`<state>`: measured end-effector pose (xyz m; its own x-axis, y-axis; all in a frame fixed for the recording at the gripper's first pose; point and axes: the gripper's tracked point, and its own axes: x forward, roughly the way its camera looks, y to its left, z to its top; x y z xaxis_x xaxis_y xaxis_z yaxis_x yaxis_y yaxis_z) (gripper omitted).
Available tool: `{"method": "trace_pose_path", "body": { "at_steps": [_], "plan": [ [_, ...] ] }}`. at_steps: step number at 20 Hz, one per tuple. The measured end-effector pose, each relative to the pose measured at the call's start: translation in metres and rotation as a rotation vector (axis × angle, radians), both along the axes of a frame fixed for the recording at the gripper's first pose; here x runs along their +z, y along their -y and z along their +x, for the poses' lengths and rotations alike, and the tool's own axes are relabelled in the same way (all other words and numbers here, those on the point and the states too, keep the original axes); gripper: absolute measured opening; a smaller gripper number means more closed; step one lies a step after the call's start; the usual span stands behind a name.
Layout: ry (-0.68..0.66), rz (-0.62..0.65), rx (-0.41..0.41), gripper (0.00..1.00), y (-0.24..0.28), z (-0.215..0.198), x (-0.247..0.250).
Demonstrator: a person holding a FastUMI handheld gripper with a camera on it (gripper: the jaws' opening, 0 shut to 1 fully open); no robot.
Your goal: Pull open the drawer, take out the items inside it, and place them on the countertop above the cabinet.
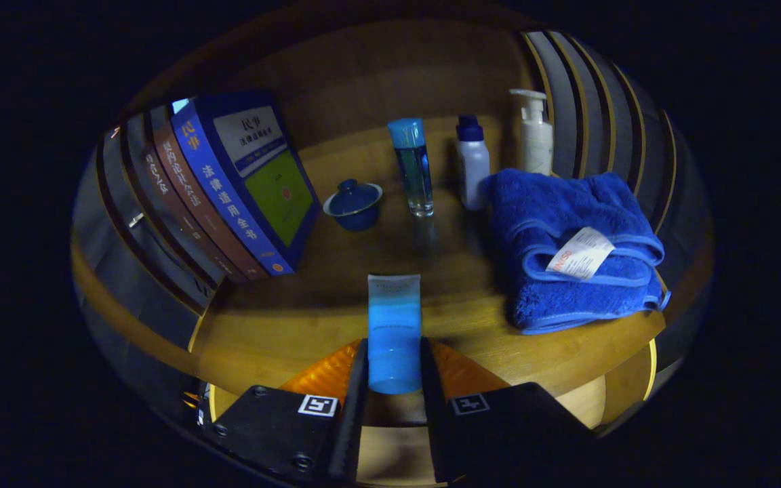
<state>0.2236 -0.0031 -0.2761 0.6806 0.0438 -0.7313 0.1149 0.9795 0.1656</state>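
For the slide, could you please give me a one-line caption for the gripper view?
Gripper shut on a blue tube, held above the wooden countertop near a folded blue towel.

A home-like booth: wooden countertop (282, 332) with books (228, 190), toiletry bottles (473, 163), folded towel (567, 251).

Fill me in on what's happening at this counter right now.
The hand-held tool is shut on a blue tube, with both fingers pressing its sides, and holds it over the near edge of the wooden countertop. Beyond the tube stand a small blue lidded cup, a tall blue bottle, a white bottle with a blue cap and a white pump bottle. A folded blue towel and a row of books flank them.
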Motion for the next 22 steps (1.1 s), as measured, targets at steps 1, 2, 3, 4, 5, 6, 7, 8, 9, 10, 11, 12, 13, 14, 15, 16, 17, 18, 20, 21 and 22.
{"method": "trace_pose_path", "body": {
  "at_steps": [1,2,3,4,5,6,7,8,9,10,11,12,13,14,15,16,17,18,20,21,22],
  "plan": [
    [0.003,-0.009,-0.005,0.46,0.001,0.002,-0.001],
    [0.002,-0.013,-0.006,0.46,0.002,0.0,-0.002],
    [-0.001,-0.014,-0.002,0.46,0.002,-0.001,-0.001],
    [0.002,-0.014,0.004,0.49,0.001,-0.002,0.001],
    [0.002,-0.028,0.001,0.61,0.004,-0.004,0.003],
    [0.002,-0.04,0.003,0.73,0.005,-0.007,0.004],
    [-0.003,-0.046,0.004,0.84,0.007,-0.011,0.006],
    [-0.007,-0.044,0.011,0.96,0.003,-0.014,0.005],
    [-0.009,-0.044,0.013,0.97,0.004,-0.019,0.008],
    [-0.003,-0.046,0.017,0.98,0.003,-0.023,0.013],
    [0.01,-0.049,0.021,1.0,0.002,-0.028,0.02],
    [0.027,-0.058,0.026,1.0,0.001,-0.035,0.028],
    [0.048,-0.068,0.031,1.0,0.0,-0.044,0.038],
    [0.071,-0.075,0.036,1.0,-0.001,-0.054,0.048],
    [0.096,-0.081,0.041,1.0,-0.002,-0.067,0.058],
    [0.122,-0.084,0.046,0.99,-0.005,-0.08,0.067],
    [0.146,-0.089,0.048,1.0,-0.006,-0.095,0.077],
    [0.171,-0.093,0.047,0.99,-0.006,-0.111,0.085],
    [0.22,-0.088,0.04,0.99,-0.007,-0.143,0.098],
    [0.242,-0.082,0.031,0.99,-0.008,-0.159,0.102],
    [0.261,-0.074,0.019,0.99,-0.006,-0.174,0.107]
  ]
}}
